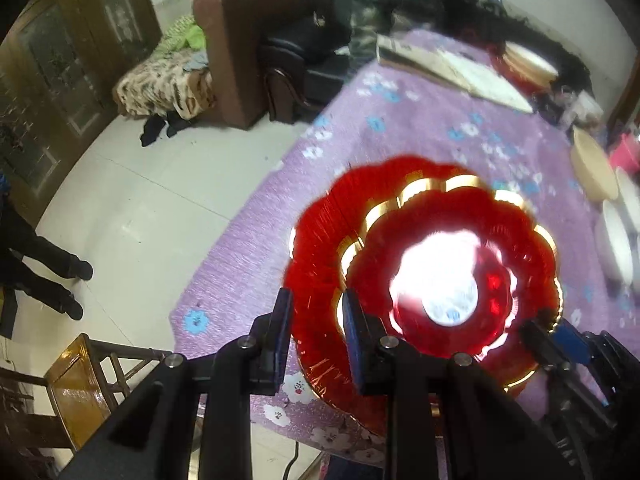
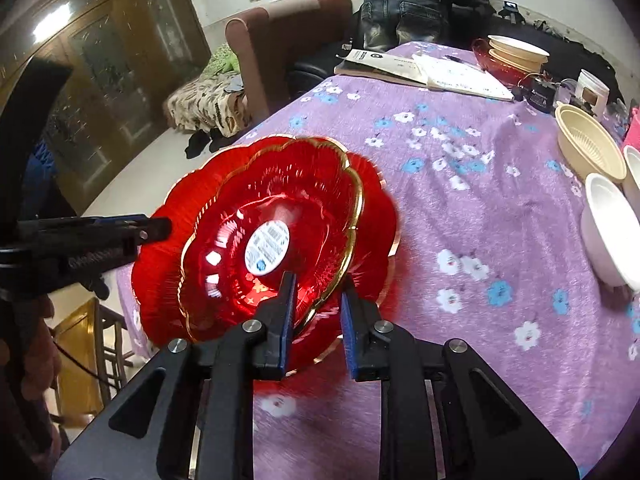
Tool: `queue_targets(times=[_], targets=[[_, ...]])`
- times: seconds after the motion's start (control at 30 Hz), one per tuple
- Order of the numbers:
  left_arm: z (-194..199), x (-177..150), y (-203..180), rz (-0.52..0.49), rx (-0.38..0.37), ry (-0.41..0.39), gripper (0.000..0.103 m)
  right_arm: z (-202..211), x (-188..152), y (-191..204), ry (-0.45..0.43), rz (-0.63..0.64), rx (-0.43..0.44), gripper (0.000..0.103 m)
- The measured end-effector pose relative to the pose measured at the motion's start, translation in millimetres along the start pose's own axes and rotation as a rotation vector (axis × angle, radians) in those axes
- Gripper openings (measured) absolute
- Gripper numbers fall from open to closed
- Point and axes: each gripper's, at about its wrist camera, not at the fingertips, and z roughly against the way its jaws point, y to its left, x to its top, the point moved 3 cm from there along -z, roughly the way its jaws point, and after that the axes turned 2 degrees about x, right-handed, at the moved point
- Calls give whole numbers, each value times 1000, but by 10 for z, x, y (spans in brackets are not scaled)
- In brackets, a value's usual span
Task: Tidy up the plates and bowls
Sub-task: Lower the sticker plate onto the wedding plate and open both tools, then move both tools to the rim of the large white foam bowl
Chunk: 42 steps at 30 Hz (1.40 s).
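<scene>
Red bowl (image 2: 264, 240) nested in red plate (image 2: 376, 216), glare-blurred, right gripper (image 2: 316, 300) fingers astride its rim, left gripper (image 1: 316, 320) grip unclear.

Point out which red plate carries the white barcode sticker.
The smaller red plate nested on top; the white sticker sits at its centre. The larger red plate beneath shows none.

1. The left wrist camera sits behind the left hand-held gripper (image 1: 316, 316) and looks steeply down, from near, at the stacked red plates (image 1: 420, 264) on the bench (image 1: 360, 140).
2. The right wrist camera sits behind the right hand-held gripper (image 2: 318, 300) and looks down across the same bench (image 2: 480, 200).
3. Both views share the red plates (image 2: 264, 240), the purple cloth, the brown sofa (image 1: 236, 40) and each other's gripper.
</scene>
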Motion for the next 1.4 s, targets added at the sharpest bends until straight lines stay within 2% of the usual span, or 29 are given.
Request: queue_targets(times=[0.03,0.07,0.13,0.17,0.23,0.33,0.4,0.47,0.53,0.6,0.63,0.77,0.83,0.9,0.97,1.03,1.13,1.23,1.4], targets=[[51,0,-6,5,-2,-20,24,72,26,-54,-10,-12,18,19],[88,9,-26,7,-7,-36,24,136,41,-98,-23,-24,40,24],[146,19,-83,8,-23,-53,24,245,76,-186,-58,-57,82,35],[178,24,-119,14,-45,-61,24,256,96,-200,-71,-64,91,46],[232,9,-174,29,-64,-75,25,282,116,-236,-93,-73,93,46],[288,-33,-395,9,-115,-70,26,443,124,-481,-173,-134,121,46],[323,-58,-611,-26,-152,-67,27,569,102,-673,-220,-158,91,46],[358,-71,-889,-81,-174,-71,33,710,46,-953,-256,-187,26,46],[372,-75,-1168,-134,-198,-72,52,847,-51,-1289,-277,-236,-16,46],[379,-90,-1415,-173,-221,-71,60,990,-160,-1614,-290,-283,-55,46],[373,-81,-1564,-195,-234,-72,61,1084,-229,-1807,-302,-318,-78,46],[272,-19,-2054,-241,-281,-29,61,1311,-407,-2431,-301,-439,-110,46],[180,63,-2271,-246,-289,12,61,1380,-450,-2683,-294,-501,-84,46],[152,127,-2430,-252,-295,13,61,1459,-451,-2892,-307,-554,-65,46],[110,231,-2589,-252,-265,0,61,1437,-416,-3004,-287,-578,-48,46],[57,287,-2713,-257,-266,8,62,1338,-367,-3103,-245,-607,1,46],[-20,392,-2883,-252,-248,9,62,1152,-282,-3194,-190,-636,16,46],[-78,459,-3002,-259,-220,2,62,1040,-234,-3238,-187,-663,28,46],[-171,486,-3187,-282,-212,-2,62,940,-206,-3293,-204,-681,-14,46]])
